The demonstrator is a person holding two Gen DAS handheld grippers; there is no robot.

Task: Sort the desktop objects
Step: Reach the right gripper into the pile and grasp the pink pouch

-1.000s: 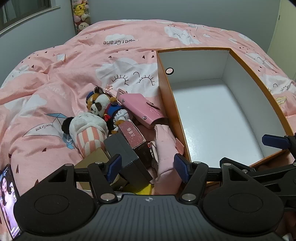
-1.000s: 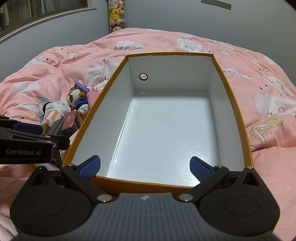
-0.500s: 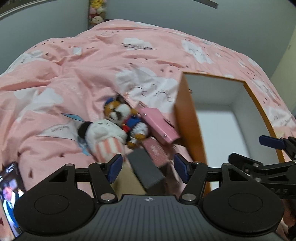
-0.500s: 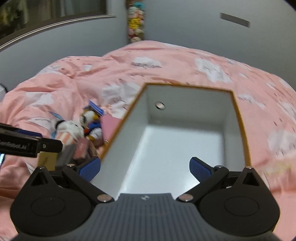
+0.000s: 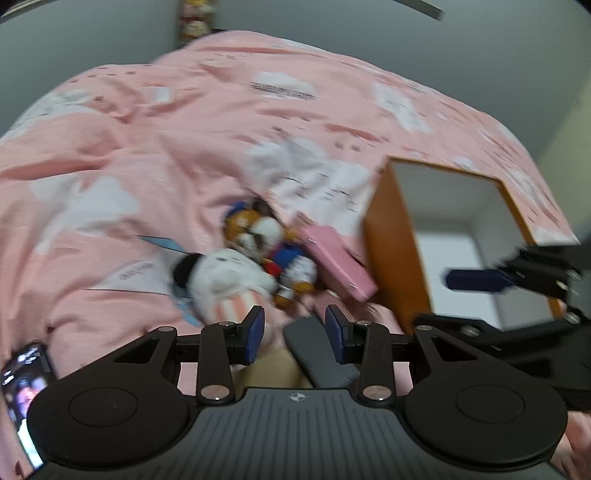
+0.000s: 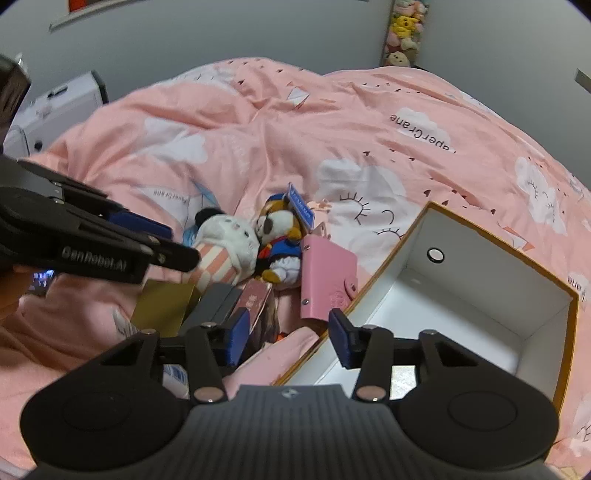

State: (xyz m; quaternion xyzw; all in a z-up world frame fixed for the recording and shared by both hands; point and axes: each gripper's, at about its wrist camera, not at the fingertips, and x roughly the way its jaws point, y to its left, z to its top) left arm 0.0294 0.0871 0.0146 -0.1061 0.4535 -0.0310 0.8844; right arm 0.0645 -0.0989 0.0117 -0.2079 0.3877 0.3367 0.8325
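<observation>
A pile of small things lies on a pink bedspread beside an orange box with a white inside (image 6: 491,295) (image 5: 391,251). The pile holds a white striped plush (image 6: 225,243) (image 5: 229,284), a dog plush in blue (image 6: 280,236) (image 5: 269,243), a pink card wallet (image 6: 325,280) (image 5: 336,262), a dark grey case (image 6: 214,302) (image 5: 317,350), a gold box (image 6: 162,306) and a maroon box (image 6: 255,299). My left gripper (image 5: 295,334) is open over the grey case. My right gripper (image 6: 288,339) is open above the pile's near edge.
A lit phone (image 5: 22,384) lies at the left on the bedspread. Soft toys (image 6: 402,33) hang by the far wall. A white appliance (image 6: 55,110) stands behind the bed at the left. The box takes up the right side.
Both grippers have swung left, away from the box and toward the pile. Their jaws have narrowed but stay open. The left view is now motion-blurred.
</observation>
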